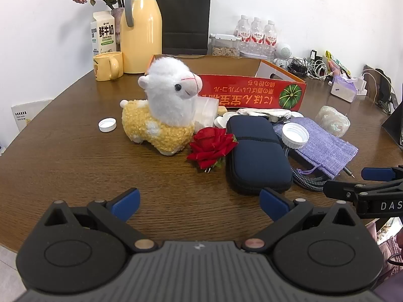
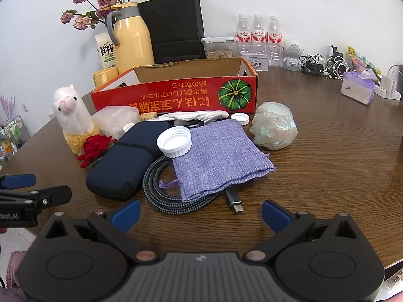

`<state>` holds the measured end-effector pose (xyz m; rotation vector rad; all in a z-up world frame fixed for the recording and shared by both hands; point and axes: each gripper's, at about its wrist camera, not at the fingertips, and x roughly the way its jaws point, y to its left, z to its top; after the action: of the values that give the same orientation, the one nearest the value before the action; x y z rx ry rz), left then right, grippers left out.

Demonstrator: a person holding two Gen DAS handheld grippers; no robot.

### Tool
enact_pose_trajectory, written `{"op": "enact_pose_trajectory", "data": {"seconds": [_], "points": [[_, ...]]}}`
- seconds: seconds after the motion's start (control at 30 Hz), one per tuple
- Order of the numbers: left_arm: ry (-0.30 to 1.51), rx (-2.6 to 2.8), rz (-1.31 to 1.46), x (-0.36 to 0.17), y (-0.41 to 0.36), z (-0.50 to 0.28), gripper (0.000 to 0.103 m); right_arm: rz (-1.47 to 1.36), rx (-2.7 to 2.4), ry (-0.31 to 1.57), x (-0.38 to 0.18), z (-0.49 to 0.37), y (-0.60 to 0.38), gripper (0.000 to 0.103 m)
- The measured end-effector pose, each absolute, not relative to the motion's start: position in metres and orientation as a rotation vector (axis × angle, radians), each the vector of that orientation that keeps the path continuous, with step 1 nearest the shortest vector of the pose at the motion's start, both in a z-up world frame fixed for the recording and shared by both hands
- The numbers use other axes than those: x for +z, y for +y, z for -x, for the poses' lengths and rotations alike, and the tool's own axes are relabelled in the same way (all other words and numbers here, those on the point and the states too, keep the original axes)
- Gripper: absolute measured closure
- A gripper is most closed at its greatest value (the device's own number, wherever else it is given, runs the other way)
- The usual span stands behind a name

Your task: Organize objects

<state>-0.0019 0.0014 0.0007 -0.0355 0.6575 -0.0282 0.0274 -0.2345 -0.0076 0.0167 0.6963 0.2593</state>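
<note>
A red cardboard box point(image 1: 252, 93) point(image 2: 176, 95) stands open at the back of a clutter of things. In front lie a plush alpaca point(image 1: 163, 108) point(image 2: 71, 115), a red fabric rose point(image 1: 211, 147) point(image 2: 95, 148), a navy zip case point(image 1: 254, 151) point(image 2: 126, 158), a purple knit pouch point(image 1: 325, 148) point(image 2: 219, 158), a large white cap point(image 1: 294, 135) point(image 2: 174, 142), a braided cable point(image 2: 161, 188) and an iridescent wrapped bundle point(image 2: 274, 129). My left gripper point(image 1: 199, 202) is open and empty, near the rose. My right gripper point(image 2: 200, 212) is open and empty, just short of the cable.
A yellow thermos point(image 1: 141, 27), mug point(image 1: 108, 65), milk carton point(image 1: 103, 32), black paper bag point(image 1: 186, 17), water bottles point(image 2: 257, 35) and chargers point(image 2: 325, 66) line the back wall. A small white cap point(image 1: 107, 124) lies left of the alpaca. The table edge runs near both grippers.
</note>
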Motion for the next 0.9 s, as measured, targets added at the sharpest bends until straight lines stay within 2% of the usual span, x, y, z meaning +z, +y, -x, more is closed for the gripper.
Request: {"op": "enact_pose_trajectory", "data": {"seconds": [0.9], "points": [[0.655,-0.058,0.026,0.0025,0.0013,0.0029,0.000,-0.018,0.259,0.695,-0.0072,-0.0271,-0.2351,0.000]]}}
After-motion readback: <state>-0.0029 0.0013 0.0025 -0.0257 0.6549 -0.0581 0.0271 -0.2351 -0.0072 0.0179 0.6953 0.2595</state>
